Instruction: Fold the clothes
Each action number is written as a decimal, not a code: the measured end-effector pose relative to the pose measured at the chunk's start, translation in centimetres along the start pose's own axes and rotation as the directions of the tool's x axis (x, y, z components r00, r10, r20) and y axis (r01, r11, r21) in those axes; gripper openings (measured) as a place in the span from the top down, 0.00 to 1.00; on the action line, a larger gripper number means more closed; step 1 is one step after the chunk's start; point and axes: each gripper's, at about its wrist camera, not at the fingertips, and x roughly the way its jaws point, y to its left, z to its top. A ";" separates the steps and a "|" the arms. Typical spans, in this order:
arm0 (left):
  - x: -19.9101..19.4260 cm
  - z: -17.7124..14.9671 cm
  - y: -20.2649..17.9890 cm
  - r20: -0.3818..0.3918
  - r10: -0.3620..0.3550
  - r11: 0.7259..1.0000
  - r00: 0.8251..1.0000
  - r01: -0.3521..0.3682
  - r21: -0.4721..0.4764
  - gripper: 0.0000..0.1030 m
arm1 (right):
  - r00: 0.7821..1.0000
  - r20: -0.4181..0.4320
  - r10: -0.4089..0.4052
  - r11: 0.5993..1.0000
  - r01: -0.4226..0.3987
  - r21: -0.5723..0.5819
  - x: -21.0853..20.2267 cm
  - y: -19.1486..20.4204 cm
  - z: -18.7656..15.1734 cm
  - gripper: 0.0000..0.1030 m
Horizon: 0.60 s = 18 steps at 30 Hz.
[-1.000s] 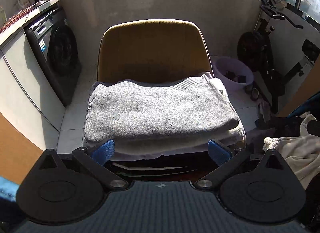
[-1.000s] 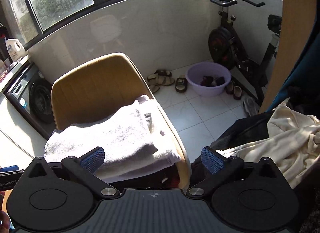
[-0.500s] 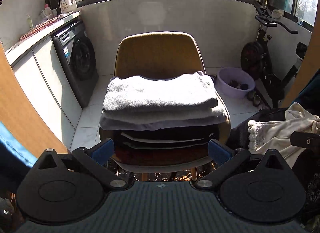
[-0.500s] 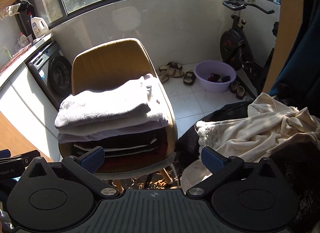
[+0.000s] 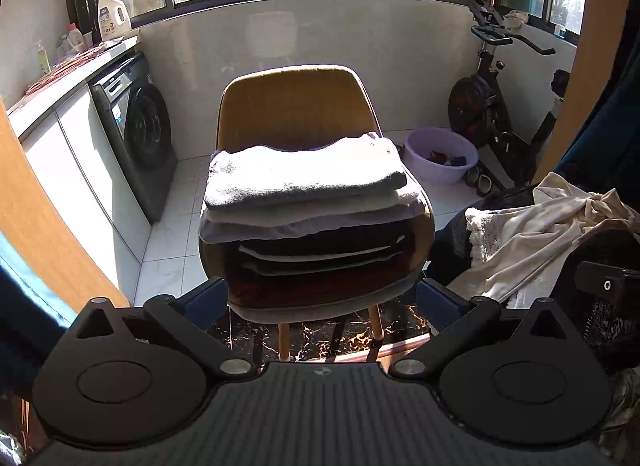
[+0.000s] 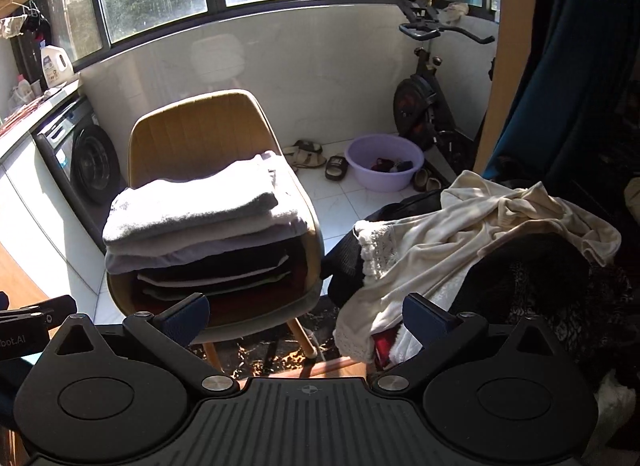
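Both claws, the left gripper point(image 5: 320, 300) and right gripper point(image 6: 306, 316), are spread wide and empty, folded stack point(image 5: 308, 185) fills the chair point(image 5: 296, 105) seat, so I'd grab the cream garment point(image 6: 460, 225) topping the unfolded pile by one edge, not mid-bunch.

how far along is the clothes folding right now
Done: a stack of folded clothes sits on the chair, with a grey knit on top. In hand: nothing; the left gripper and right gripper are both open and empty. Left: a cream garment lies crumpled on a pile of dark clothes beside the chair.
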 end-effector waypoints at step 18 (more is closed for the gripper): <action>-4.7 -6.2 -0.6 0.049 0.005 0.996 0.999 -0.010 0.087 0.01 | 0.997 0.003 -0.082 0.994 0.081 0.069 -8.3 0.6 -8.4 0.01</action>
